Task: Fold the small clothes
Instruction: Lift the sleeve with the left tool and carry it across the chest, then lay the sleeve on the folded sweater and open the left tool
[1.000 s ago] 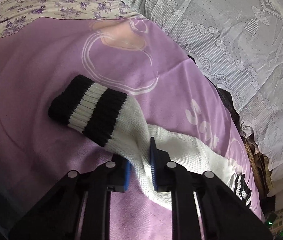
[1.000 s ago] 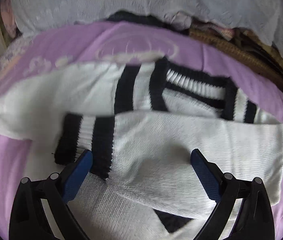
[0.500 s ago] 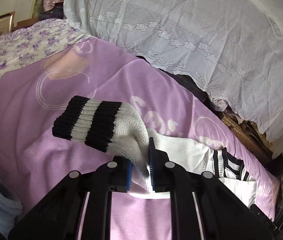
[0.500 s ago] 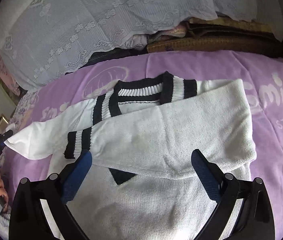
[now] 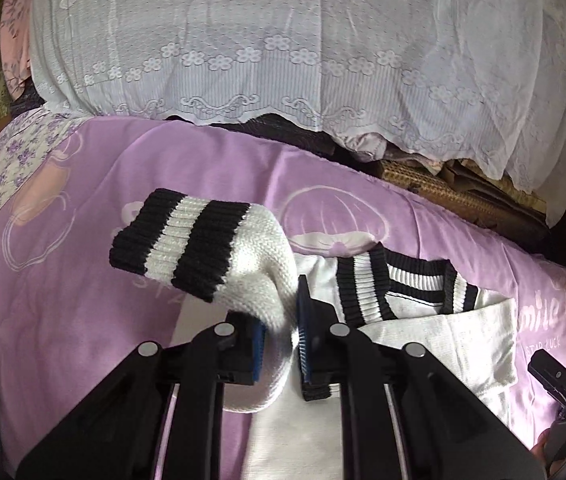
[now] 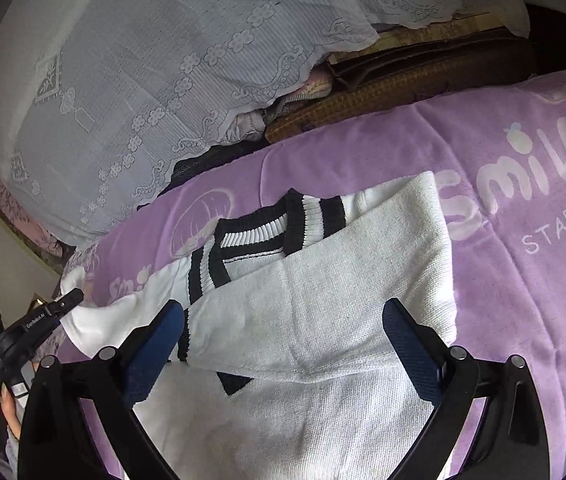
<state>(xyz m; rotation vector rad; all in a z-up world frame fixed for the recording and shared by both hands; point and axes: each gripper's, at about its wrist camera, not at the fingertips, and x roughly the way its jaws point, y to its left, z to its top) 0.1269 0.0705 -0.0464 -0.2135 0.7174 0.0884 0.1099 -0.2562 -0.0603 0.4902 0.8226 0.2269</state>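
Now L tongs (image 5: 279,340) clamp the sweater's (image 6: 323,320) striped-cuff sleeve (image 5: 219,256), lifted off the bed (image 5: 63,280) to fold across (other sleeve already laid over), R tongs (image 6: 283,356) gape empty above.

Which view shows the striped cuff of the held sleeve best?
Left wrist view. The striped cuff sits centred, lifted off the purple blanket, with the sleeve pinched in the left gripper. In the right wrist view that cuff isn't visible; only the left gripper gripping white knit at the edge.
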